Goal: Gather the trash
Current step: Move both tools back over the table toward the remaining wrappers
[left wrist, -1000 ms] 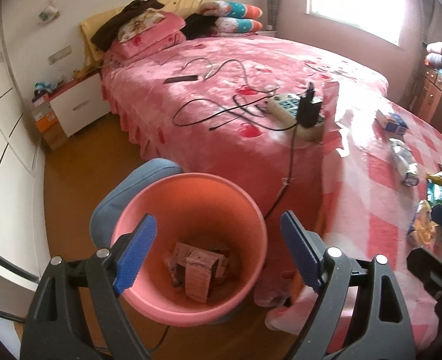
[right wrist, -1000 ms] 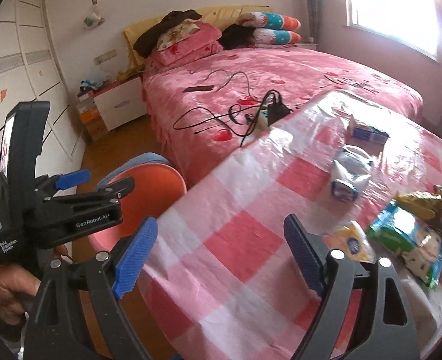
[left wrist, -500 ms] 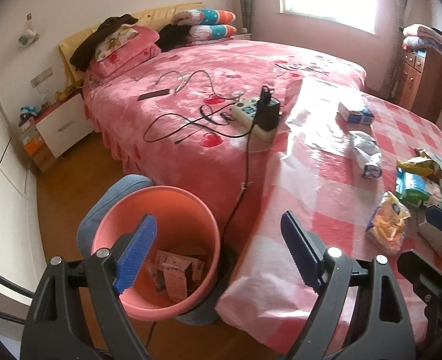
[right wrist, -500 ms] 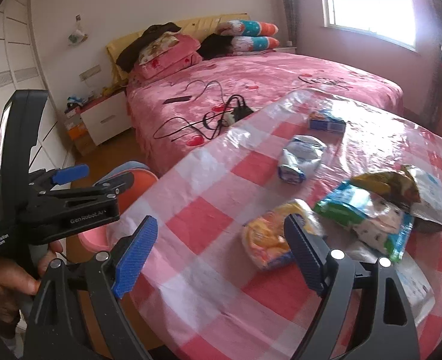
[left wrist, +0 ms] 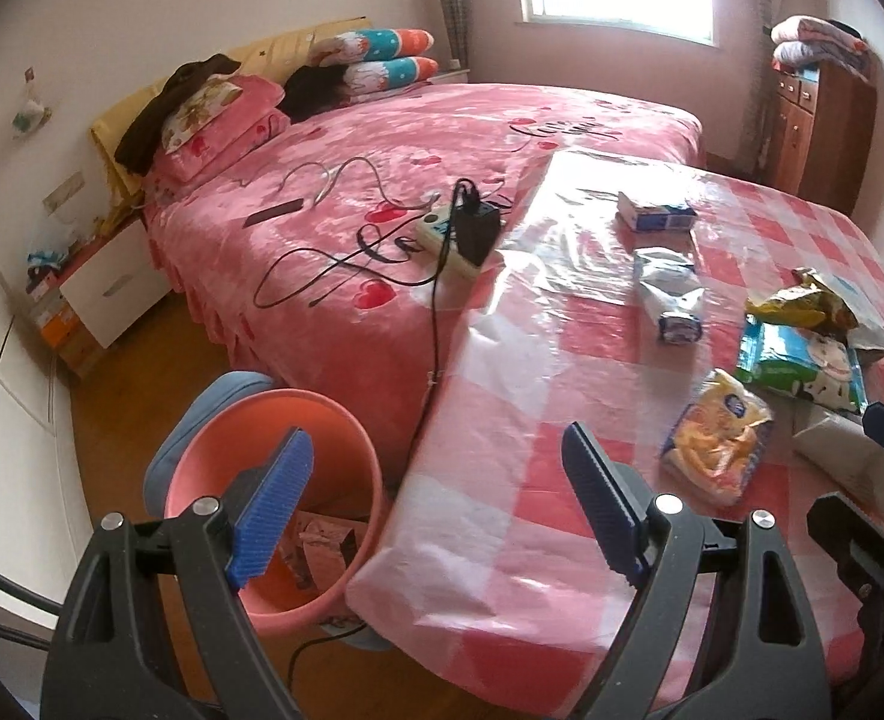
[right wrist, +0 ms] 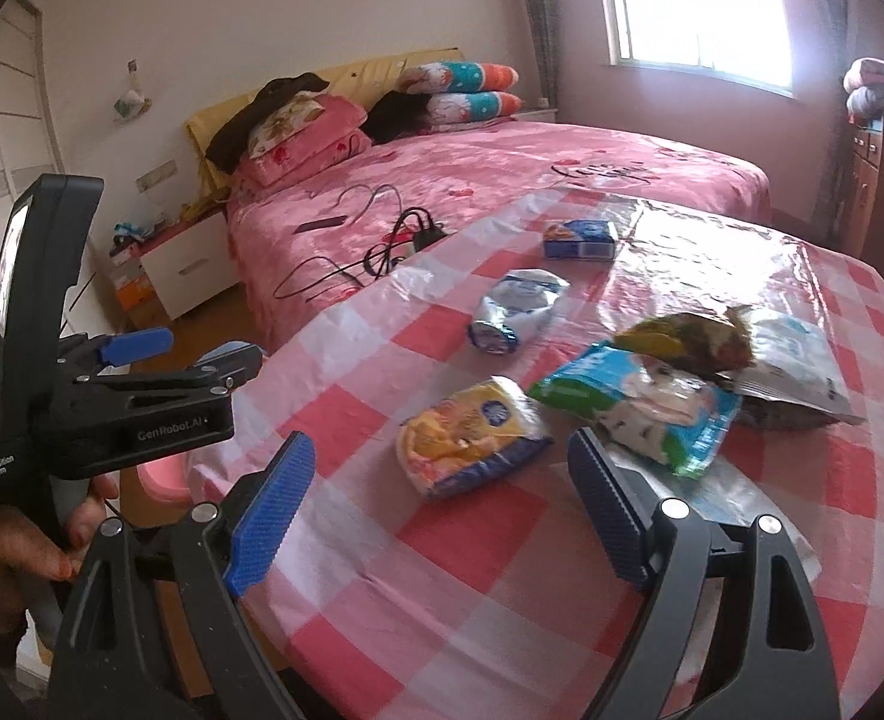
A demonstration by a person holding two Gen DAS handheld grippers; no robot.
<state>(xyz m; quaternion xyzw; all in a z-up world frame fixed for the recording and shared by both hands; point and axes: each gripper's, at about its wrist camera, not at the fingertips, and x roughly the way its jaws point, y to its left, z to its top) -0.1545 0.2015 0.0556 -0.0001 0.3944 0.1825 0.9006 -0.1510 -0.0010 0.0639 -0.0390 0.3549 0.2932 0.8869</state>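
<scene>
Glossy plastic over a pink-and-white checked tablecloth (right wrist: 381, 420) carries crinkled wrappers: green-blue packet (right wrist: 640, 408), yellow-orange snack bag (right wrist: 472, 432), white pouch (right wrist: 517, 306), small blue box (right wrist: 580, 239). Beside the table, a round salmon plastic bin (left wrist: 273, 480) holds paper scraps. Both left gripper (left wrist: 435, 504) and right gripper (right wrist: 435, 504) gape empty, now swung from bin toward table.

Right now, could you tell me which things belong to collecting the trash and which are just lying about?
Job:
yellow snack wrapper
green-blue packet
white crumpled packet
pink bin

Lying about:
power strip
phone
pillows
</scene>
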